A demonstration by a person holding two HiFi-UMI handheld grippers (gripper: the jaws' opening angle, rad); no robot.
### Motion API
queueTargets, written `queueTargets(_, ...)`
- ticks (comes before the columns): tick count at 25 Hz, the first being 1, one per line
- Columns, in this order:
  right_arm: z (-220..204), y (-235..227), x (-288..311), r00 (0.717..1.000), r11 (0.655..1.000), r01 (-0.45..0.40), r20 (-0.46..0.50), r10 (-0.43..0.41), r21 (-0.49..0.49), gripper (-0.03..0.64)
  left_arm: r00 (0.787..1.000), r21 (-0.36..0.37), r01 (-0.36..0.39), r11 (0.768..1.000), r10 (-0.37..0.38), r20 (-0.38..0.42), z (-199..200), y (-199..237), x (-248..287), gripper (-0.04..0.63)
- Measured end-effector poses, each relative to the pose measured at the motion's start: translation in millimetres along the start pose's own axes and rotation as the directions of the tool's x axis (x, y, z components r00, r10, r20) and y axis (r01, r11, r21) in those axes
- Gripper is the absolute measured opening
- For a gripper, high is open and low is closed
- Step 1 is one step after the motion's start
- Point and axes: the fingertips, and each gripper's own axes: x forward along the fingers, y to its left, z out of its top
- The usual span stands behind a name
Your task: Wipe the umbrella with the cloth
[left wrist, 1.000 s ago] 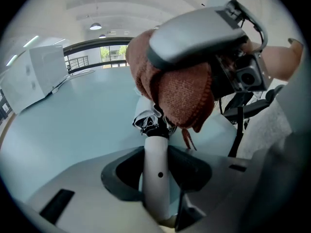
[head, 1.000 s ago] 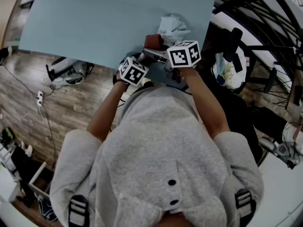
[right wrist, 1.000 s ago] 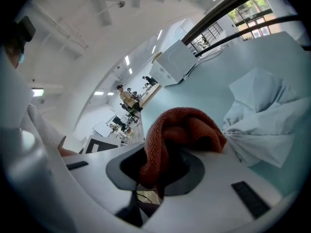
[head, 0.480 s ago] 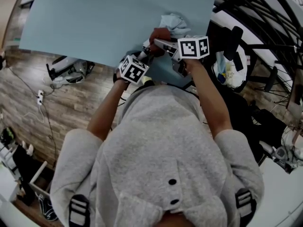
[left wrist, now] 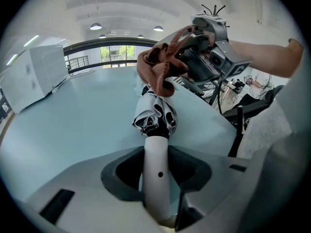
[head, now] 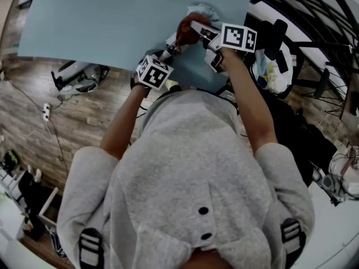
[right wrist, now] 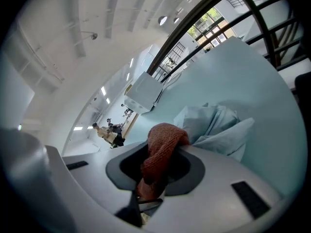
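A folded black-and-white umbrella [left wrist: 156,113] is held by its white handle [left wrist: 156,171], with my left gripper [left wrist: 156,166] shut on that handle. In the head view the left gripper [head: 166,54] sits at the near edge of the pale blue table [head: 112,21]. My right gripper [right wrist: 154,174] is shut on a rust-brown cloth [right wrist: 160,152]. The cloth [left wrist: 158,67] drapes over the umbrella's far end, with the right gripper [left wrist: 194,57] just behind it. From above, the cloth [head: 188,31] lies between the two marker cubes.
A crumpled pale blue fabric [right wrist: 216,125] lies on the table just beyond the cloth. A white box [left wrist: 34,76] stands far back on the table. Black railings and a rack [head: 314,32] stand at the right. Cables and a device [head: 78,80] lie on the wooden floor at the left.
The right gripper has carried the cloth farther out over the table, along the umbrella, and has rolled. The left gripper and the handle have kept still.
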Motion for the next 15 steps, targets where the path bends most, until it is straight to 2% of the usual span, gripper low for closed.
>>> queueTargets(8,7.4,-4.7,-2.3,0.999,1.000,0.022,0.023,-0.022,-0.001,0.083,1.000,-0.003,0.007,1.000,-0.007,0.004,-0.1,-1.6,-1.5,0.158)
queueTargets(15,23.8,-17.2,-10.4,0.996,0.998,0.043,0.076,-0.046,0.038,0.083,1.000,-0.005,0.009,1.000,-0.009,0.001,1.2,-3.2,0.2,0.158)
